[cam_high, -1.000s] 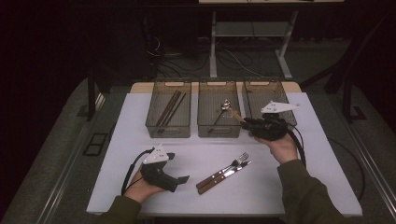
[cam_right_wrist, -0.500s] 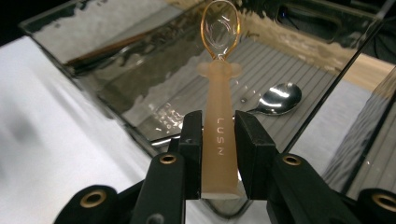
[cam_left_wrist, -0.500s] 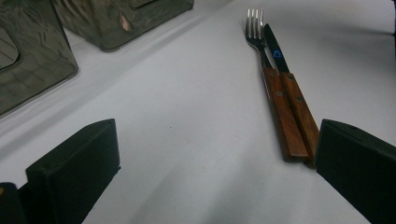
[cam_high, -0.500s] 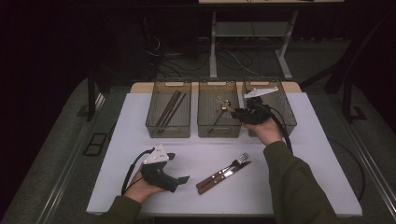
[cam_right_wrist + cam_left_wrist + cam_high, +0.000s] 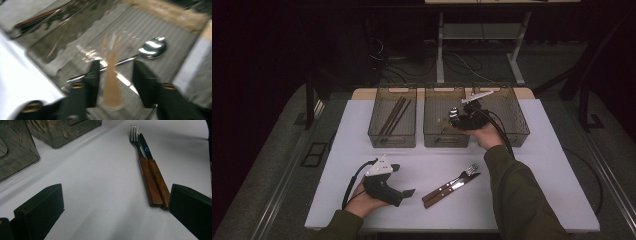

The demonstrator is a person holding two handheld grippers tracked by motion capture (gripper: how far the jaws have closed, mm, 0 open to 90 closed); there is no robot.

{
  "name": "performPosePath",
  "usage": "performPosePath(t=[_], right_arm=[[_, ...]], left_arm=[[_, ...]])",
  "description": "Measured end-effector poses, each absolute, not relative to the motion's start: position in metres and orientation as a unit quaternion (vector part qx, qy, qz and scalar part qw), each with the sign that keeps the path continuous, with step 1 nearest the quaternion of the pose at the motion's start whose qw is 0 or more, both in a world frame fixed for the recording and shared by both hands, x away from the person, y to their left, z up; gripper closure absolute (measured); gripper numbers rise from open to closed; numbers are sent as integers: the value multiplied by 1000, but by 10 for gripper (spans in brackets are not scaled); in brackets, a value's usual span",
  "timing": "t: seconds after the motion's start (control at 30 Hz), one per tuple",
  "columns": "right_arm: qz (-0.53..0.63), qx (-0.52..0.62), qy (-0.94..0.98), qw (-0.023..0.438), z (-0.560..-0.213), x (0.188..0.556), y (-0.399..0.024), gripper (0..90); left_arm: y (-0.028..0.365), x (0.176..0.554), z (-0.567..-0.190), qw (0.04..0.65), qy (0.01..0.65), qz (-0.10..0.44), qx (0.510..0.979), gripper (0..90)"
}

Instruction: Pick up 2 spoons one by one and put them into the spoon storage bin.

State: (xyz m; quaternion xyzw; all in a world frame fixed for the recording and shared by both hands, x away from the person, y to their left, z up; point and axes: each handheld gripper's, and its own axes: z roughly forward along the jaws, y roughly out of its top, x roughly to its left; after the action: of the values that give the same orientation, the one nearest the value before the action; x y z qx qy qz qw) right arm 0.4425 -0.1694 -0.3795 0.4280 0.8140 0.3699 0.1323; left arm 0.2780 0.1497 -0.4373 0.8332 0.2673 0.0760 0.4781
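Observation:
My right gripper (image 5: 454, 118) hangs over the middle clear bin (image 5: 446, 139). Its jaws have just been opening and now stand apart around a blurred wooden-handled utensil (image 5: 111, 85), with a gap on each side of the handle in the right gripper view (image 5: 116, 67). A metal spoon (image 5: 152, 47) lies on the bin floor below. My left gripper (image 5: 406, 193) rests open on the white table, holding nothing (image 5: 115, 195). A wooden-handled fork (image 5: 469, 169) and knife (image 5: 442, 196) lie side by side just right of it; the handle ends of the fork (image 5: 140, 152) and knife (image 5: 152, 162) are near its right jaw.
Three clear bins stand in a row at the table's back. The left bin (image 5: 392, 137) holds long brown sticks; the right bin (image 5: 515, 134) sits behind my right hand. The table's near edge (image 5: 452, 229) runs just below my left hand.
My right gripper has moved left from the right bin to over the middle bin, and its jaws have opened off the wooden-handled utensil. My left gripper, the fork and the knife have stayed put.

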Motion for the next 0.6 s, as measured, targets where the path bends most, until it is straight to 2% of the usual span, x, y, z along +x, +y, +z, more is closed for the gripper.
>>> performPosePath(t=[0.17,0.6], right_arm=[[378,429,811,122,-376,438,-173,442],[413,401,809,121,-360,411,-183,388]], left_arm=[[150,278,-437,477,268,77,834,0],[150,278,-437,476,273,76,832,0]])
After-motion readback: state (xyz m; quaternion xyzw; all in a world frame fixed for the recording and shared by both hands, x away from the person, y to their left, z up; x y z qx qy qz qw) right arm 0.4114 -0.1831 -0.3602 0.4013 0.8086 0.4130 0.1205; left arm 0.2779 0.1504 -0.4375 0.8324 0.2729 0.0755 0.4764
